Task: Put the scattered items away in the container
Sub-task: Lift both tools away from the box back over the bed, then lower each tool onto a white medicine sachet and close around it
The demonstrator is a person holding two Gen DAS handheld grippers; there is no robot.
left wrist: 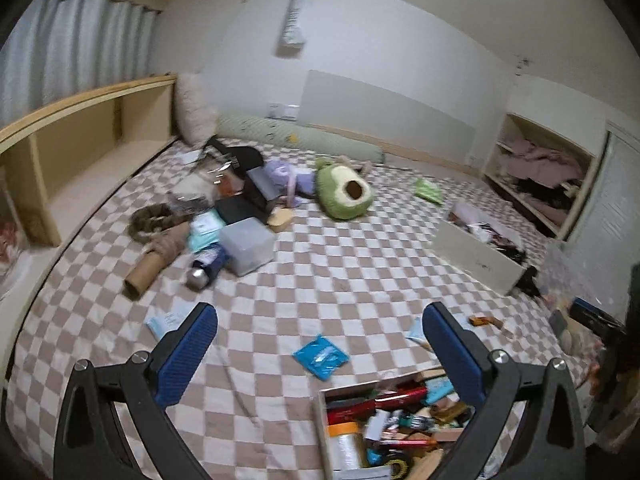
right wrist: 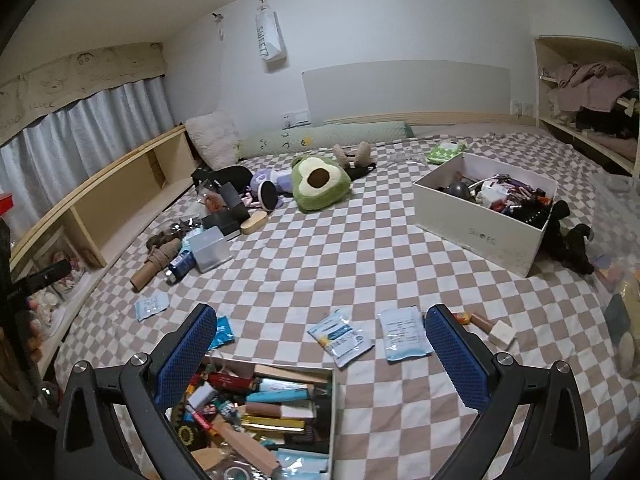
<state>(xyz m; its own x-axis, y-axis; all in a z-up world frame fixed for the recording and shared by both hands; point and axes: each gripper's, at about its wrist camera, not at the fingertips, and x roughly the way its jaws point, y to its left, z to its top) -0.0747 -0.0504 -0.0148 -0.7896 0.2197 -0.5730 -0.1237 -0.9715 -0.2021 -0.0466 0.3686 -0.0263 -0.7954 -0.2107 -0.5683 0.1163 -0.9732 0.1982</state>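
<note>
A cardboard box full of small items lies near me on the checkered bed; it also shows in the left wrist view as the box. My left gripper is open and holds nothing, above a blue packet. My right gripper is open too, over two pale sachets. Loose wrapped bars lie to the right. A white box with items stands farther right.
A pile lies at the left: a cardboard tube, a blue bottle, a clear tub, black boxes. An avocado plush sits mid-bed. A wooden shelf runs along the left, an open closet at the right.
</note>
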